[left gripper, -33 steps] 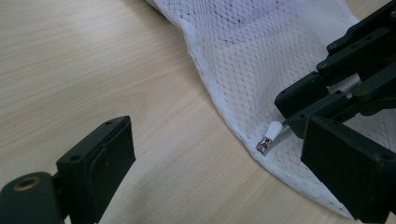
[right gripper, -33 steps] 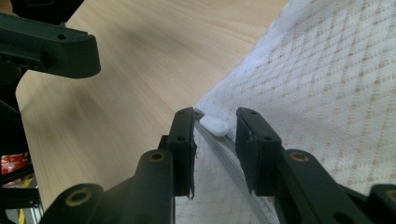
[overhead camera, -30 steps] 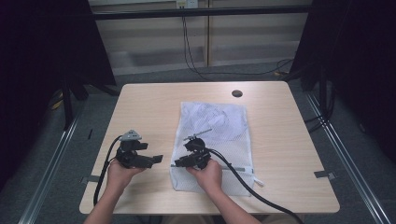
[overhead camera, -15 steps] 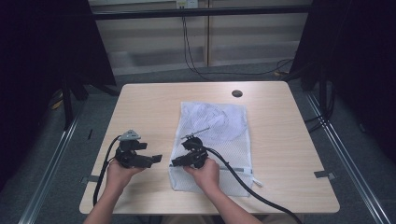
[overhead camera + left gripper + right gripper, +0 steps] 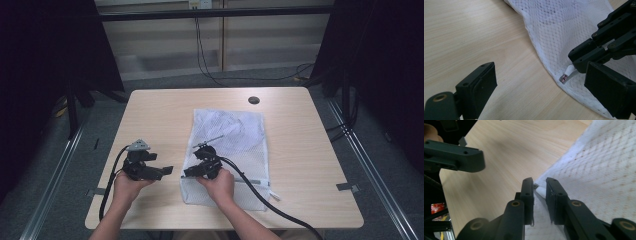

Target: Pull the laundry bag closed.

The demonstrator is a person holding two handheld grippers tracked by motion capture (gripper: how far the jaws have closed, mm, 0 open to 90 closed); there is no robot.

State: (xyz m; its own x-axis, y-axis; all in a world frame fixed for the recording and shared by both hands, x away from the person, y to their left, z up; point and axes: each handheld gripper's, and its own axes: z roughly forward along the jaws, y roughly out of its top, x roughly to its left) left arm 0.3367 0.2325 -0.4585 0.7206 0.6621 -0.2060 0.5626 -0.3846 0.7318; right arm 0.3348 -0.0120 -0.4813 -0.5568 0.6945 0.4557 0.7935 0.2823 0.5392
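Here the right gripper, jaws narrowed but not pressing, lines up on the mesh laundry bag's zipper pull; left gripper waits wide. Next: pinch the pull.

White mesh bag w/ white zip pull, light wood-grain table, black grippers.

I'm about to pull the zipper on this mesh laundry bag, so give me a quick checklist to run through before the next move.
1. Right hand-held gripper lined up on zipper pull: ok.
2. Pads pressing on the pull: not ok, a gap remains.
3. Left hand-held gripper open: ok.
4. Left hand-held gripper holding the mesh laundry bag steady: not ok, it is over bare table.
5. Bag lying flat: ok.
6. Zipper's state: cannot tell.
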